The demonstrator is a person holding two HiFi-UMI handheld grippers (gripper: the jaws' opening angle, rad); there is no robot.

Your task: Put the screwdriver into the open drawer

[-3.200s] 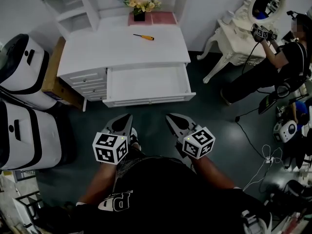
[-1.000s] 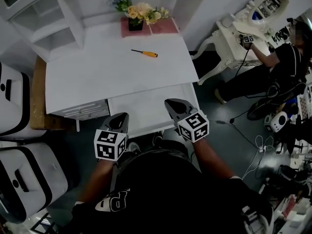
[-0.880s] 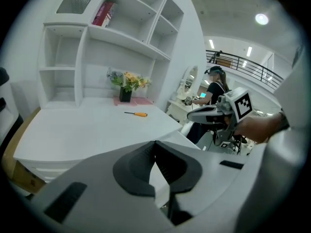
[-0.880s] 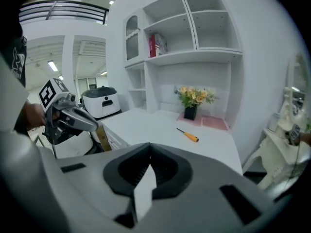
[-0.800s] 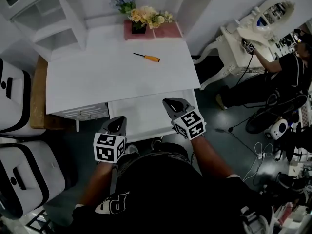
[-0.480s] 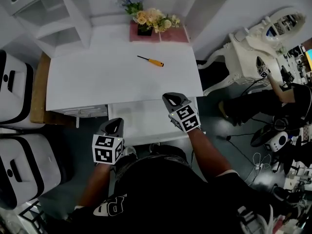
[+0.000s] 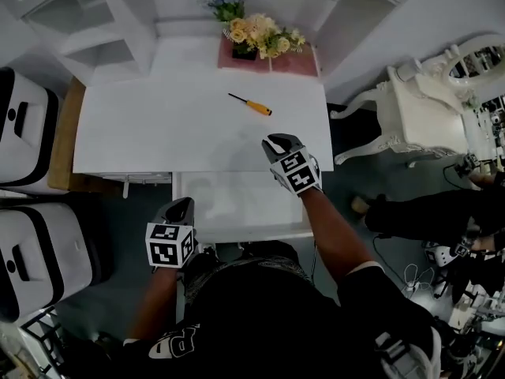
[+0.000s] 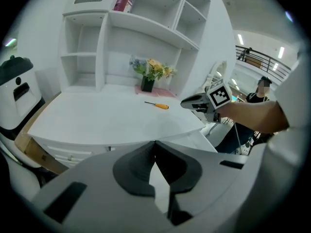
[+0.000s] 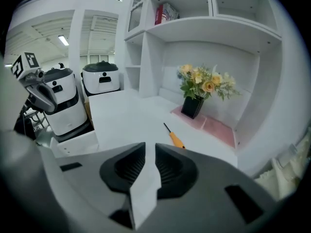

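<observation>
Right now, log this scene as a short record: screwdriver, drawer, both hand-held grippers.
screwdriver: lying on the desk top, in front of the flowers, untouched
drawer: open below the desk's front edge
right hand-held gripper: over the desk top, short of the screwdriver; jaws have just been opening, nothing between them
left hand-held gripper: low by the drawer's left edge, jaws together, empty
</observation>
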